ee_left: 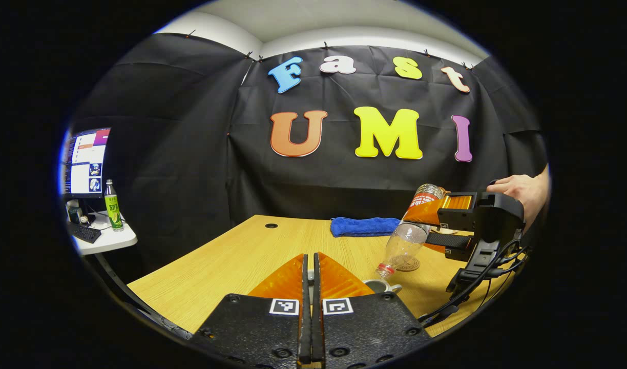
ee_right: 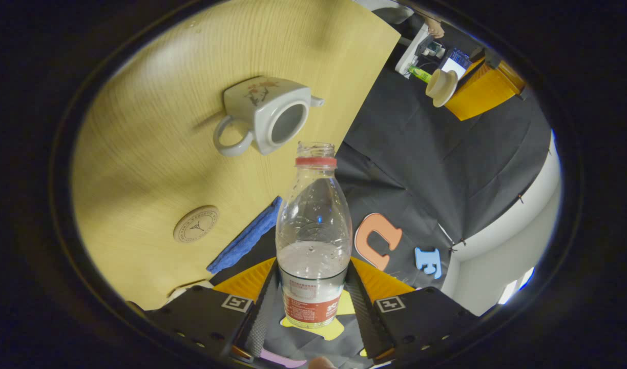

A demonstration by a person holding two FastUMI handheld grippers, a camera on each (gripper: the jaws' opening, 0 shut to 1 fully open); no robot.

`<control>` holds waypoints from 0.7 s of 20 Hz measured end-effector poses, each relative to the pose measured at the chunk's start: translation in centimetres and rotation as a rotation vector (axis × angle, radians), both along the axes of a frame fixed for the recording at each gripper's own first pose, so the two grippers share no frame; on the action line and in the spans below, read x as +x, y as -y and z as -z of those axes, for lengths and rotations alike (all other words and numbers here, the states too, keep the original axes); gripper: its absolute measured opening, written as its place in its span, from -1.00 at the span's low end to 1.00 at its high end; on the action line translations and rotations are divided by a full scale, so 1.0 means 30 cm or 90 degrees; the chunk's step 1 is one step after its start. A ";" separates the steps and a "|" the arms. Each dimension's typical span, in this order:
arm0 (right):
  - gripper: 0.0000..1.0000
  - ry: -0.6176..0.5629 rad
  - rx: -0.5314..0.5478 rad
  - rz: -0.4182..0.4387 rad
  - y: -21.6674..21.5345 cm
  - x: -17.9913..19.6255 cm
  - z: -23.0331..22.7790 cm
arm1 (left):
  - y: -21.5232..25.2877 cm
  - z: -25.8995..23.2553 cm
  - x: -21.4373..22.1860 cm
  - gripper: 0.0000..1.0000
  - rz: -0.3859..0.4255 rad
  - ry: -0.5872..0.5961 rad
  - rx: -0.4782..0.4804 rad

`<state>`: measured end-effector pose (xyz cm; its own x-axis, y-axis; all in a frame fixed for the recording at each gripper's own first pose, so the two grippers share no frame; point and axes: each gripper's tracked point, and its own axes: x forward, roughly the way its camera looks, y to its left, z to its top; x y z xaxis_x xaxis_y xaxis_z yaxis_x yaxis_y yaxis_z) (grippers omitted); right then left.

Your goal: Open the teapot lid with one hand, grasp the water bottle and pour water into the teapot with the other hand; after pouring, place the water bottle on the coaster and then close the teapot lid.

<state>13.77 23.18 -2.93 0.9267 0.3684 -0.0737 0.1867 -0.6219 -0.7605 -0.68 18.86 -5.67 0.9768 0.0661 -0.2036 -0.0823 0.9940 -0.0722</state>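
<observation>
The white teapot (ee_right: 272,115) stands open on the wooden table, and its rim (ee_left: 380,286) peeks out beside my left fingers. My left gripper (ee_left: 309,256) is shut, and in the right gripper view it (ee_right: 477,87) holds the cream lid (ee_right: 441,87) up, away from the pot. My right gripper (ee_right: 312,267) is shut on the clear water bottle (ee_right: 313,225). The bottle (ee_left: 411,236) is uncapped and tilted mouth-down just above the teapot, with some water left near its base. A round coaster (ee_right: 195,224) lies bare beside the pot.
A folded blue cloth (ee_left: 363,226) lies at the table's far edge. A side desk (ee_left: 106,238) at the left carries a monitor, a keyboard and a green bottle (ee_left: 112,205). A hand (ee_left: 521,189) holds the right gripper (ee_left: 439,221), with cables hanging below it.
</observation>
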 end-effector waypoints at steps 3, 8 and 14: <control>0.45 -0.006 0.026 0.006 0.010 -0.002 -0.003 | 0.002 -0.016 -0.002 -0.94 -0.002 0.009 -0.010; 0.45 -0.125 0.166 0.064 0.076 -0.011 0.085 | -0.035 -0.026 -0.011 -0.94 -0.020 0.018 -0.012; 0.46 -0.272 0.427 0.097 0.080 -0.065 0.152 | -0.024 -0.053 -0.012 -0.94 -0.024 0.032 -0.005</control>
<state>11.83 20.78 -7.48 0.9123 0.3312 -0.2408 -0.2544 -0.0025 -0.9671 -1.05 19.57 -4.08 0.9826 0.1015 -0.1558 -0.1158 0.9896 -0.0855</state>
